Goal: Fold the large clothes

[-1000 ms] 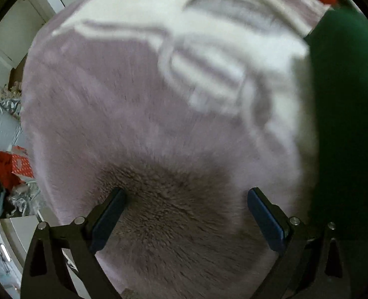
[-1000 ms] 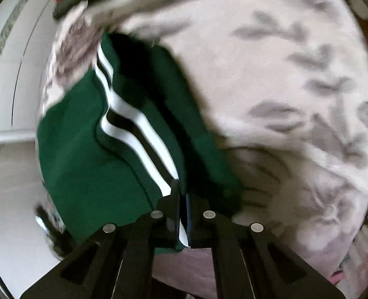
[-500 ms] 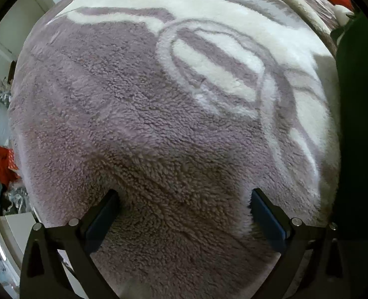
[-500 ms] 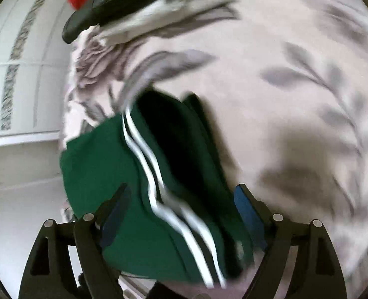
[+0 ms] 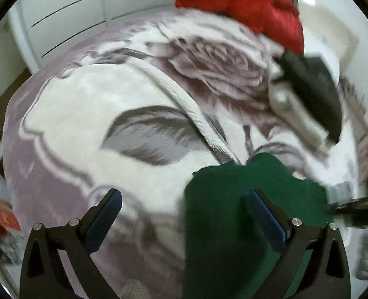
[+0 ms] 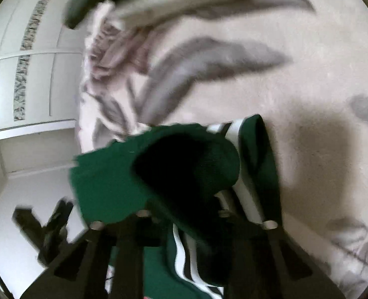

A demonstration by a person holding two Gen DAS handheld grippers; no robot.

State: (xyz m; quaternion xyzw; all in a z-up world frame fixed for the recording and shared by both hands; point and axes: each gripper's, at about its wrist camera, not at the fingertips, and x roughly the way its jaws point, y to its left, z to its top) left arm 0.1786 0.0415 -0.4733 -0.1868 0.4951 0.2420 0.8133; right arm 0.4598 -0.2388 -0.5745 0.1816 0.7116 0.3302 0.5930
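Observation:
A dark green garment [image 5: 233, 214] with white stripes lies bunched on a fleece blanket [image 5: 89, 114] with a grey leaf pattern. My left gripper [image 5: 184, 214] is open above the blanket, and its right finger [image 5: 266, 219] is over the green cloth. In the right wrist view the green garment [image 6: 124, 174] is heaped over my right gripper [image 6: 181, 214] and hides the fingertips, so its state is unclear. White stripes [image 6: 243, 184] show at the right of the heap.
A red garment [image 5: 248, 7] and a dark folded item [image 5: 313, 89] lie at the far end of the blanket. White cupboard doors [image 6: 22, 62] stand to the left. The other gripper's dark frame [image 6: 46, 226] shows blurred at lower left.
My left gripper has tilted up and swung right, bringing the green garment under its right finger. My right gripper opened half a second ago; now the green cloth covers its fingers.

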